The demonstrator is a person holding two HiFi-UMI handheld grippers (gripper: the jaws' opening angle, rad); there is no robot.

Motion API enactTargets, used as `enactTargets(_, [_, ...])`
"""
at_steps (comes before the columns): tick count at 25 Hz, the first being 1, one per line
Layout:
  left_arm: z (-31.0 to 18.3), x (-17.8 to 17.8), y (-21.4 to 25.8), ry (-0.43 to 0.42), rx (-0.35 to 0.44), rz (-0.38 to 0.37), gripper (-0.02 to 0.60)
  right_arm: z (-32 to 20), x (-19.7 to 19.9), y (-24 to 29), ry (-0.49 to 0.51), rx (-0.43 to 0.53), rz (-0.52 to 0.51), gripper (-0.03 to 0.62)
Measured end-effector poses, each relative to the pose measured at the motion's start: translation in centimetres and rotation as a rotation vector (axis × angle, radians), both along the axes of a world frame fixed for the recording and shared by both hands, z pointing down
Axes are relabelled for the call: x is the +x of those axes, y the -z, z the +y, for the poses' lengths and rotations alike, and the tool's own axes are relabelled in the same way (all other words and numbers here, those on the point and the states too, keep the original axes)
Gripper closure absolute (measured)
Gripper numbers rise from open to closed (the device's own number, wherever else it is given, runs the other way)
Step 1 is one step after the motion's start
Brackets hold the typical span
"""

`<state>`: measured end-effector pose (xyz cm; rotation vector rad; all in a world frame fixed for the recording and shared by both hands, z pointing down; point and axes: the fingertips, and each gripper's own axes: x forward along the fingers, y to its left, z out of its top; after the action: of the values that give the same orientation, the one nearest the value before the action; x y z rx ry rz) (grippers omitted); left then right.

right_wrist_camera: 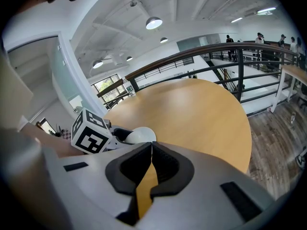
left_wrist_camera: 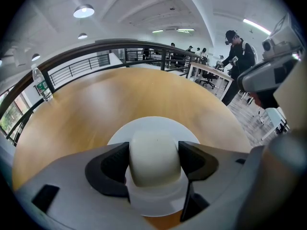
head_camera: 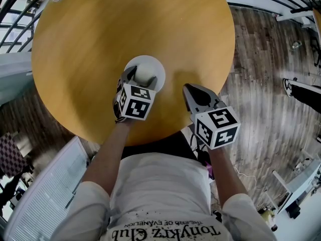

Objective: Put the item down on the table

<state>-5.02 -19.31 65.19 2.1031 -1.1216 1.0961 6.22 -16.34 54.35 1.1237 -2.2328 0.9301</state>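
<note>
Table (head_camera: 90,49) from overhead and alongside.

It has the look of an open-plan office on an upper level. A dark railing (right_wrist_camera: 211,51) curves along the floor's edge behind a large round wooden table (head_camera: 100,44). Overhead spans a white vaulted ceiling (left_wrist_camera: 144,8) with round lamps (left_wrist_camera: 84,11) and a strip light (left_wrist_camera: 256,26). Farther off, people such as a standing person (left_wrist_camera: 238,56) gather round a white desk (left_wrist_camera: 206,70). The floor (head_camera: 261,84) is grey-brown wood plank.
</note>
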Motion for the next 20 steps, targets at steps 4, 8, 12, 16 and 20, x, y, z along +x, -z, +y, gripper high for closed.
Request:
enactTargets(4, [0.0, 0.0, 0.0, 0.000, 0.000, 0.000, 0.250, 0.0, -0.2, 0.1, 0.005, 0.003, -0.001, 0.568])
enactTargets(8, [0.1, 0.1, 0.0, -0.009, 0.016, -0.011, 0.250, 0.1, -0.1, 0.1, 0.003, 0.006, -0.003, 0.568])
enactTargets(12, [0.1, 0.1, 0.1, -0.017, 0.017, -0.003, 0.250, 0.2, -0.1, 0.3, 0.002, 0.009, -0.003, 0.568])
enactTargets(16, [0.0, 0.1, 0.6, -0.016, 0.027, 0.016, 0.249, 0.3, -0.2, 0.3, -0.001, 0.011, -0.002, 0.568])
enactTargets(20, [0.5, 0.2, 1.6, -0.018, 0.023, 0.053, 0.249, 0.4, -0.4, 0.8, 0.011, 0.023, 0.000, 0.568])
